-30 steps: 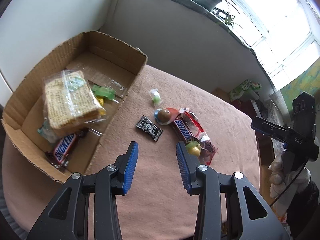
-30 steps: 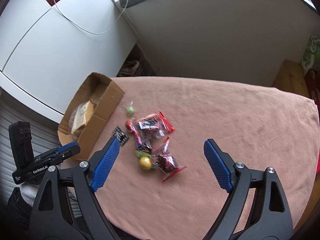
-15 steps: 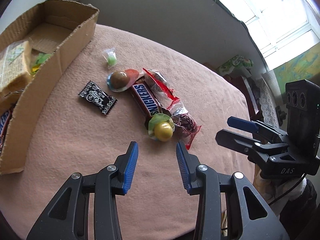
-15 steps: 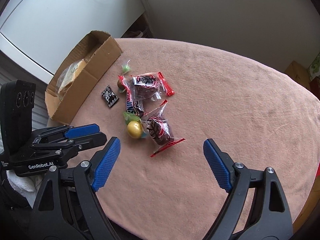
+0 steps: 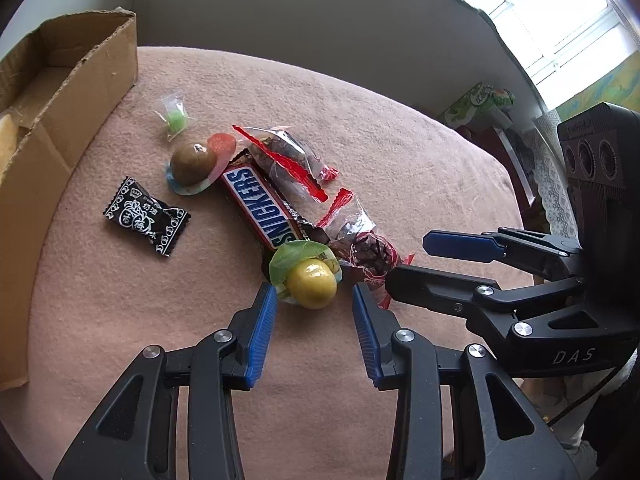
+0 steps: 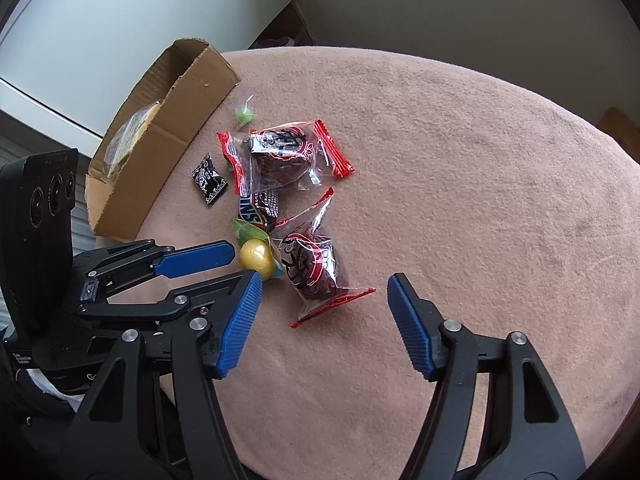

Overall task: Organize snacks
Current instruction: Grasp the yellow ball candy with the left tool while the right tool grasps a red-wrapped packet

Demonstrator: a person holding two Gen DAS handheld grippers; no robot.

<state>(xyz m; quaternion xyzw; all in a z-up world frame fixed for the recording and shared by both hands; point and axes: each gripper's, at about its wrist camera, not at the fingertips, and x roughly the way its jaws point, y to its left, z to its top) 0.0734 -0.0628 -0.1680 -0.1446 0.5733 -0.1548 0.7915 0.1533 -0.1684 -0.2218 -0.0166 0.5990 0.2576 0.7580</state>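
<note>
Snacks lie on the pink cloth table [image 5: 400, 140]. A yellow ball candy [image 5: 312, 278] sits just ahead of my open left gripper [image 5: 314, 300]; it also shows in the right wrist view [image 6: 257, 255]. Beyond it lie a Snickers bar [image 5: 258, 208], two red-ended date packets [image 5: 286, 156] [image 5: 366, 246], a brown ball candy [image 5: 193, 162], a black candy wrapper [image 5: 146, 216] and a small green candy [image 5: 176, 119]. My right gripper [image 6: 324, 286] is open wide just short of the nearer date packet [image 6: 314, 268]. The cardboard box [image 5: 60, 92] stands at the left.
The box [image 6: 168, 120] holds a wrapped cracker pack [image 6: 132, 132]. The right gripper's body [image 5: 520, 280] is close at the left gripper's right. The left gripper's body [image 6: 120, 276] is close at the right gripper's left. A white wall rises behind the table.
Both grippers have moved in and down toward the snack pile. The left one swung right, away from the box, to the yellow candy. Both stayed open.
</note>
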